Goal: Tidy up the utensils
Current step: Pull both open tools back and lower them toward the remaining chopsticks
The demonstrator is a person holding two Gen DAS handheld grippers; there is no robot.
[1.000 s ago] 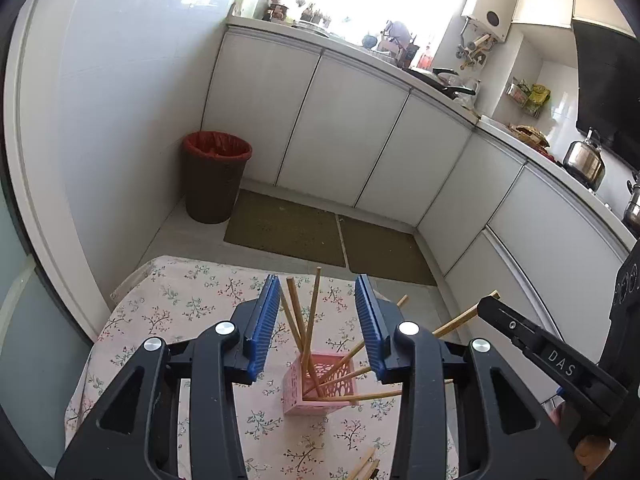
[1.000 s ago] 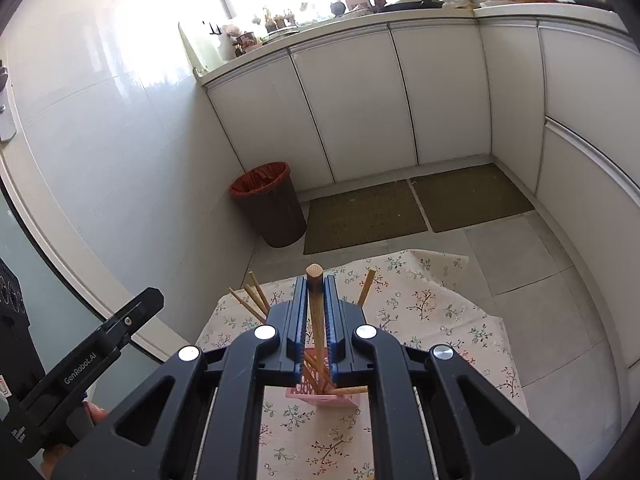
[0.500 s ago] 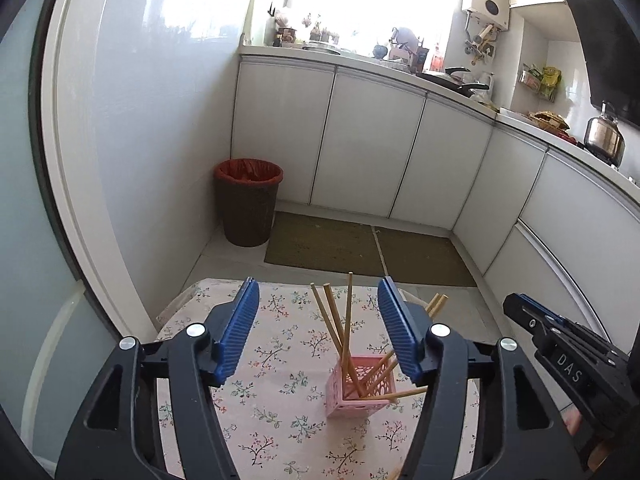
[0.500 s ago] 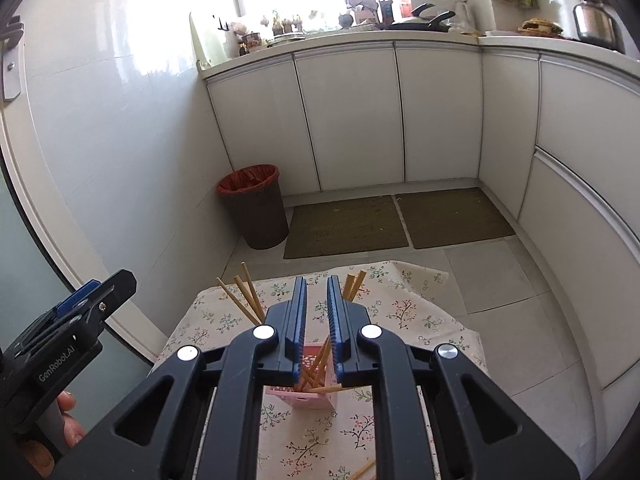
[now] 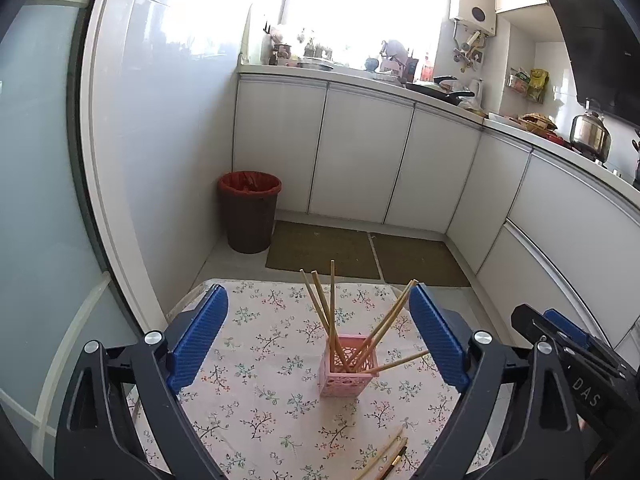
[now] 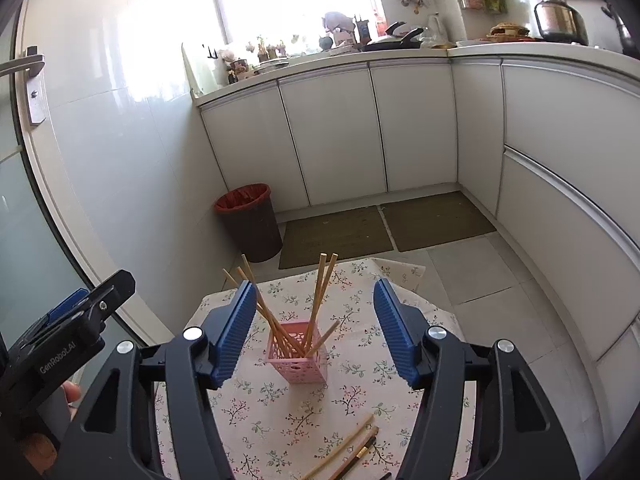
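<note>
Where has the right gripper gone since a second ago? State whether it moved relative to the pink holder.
Yes. The right gripper has pulled back from the pink holder, which looks smaller and farther off; its jaws are opening with nothing between them.

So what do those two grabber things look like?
Both look alike. The left gripper and right gripper are black plastic frames with triangular cut-outs and round silver bolts. Each finger carries a long blue ribbed pad. White lettering marks their sides: "GenRobot.AI" on the left one, "DAS" on the right one. No cables or sleeves show.
</note>
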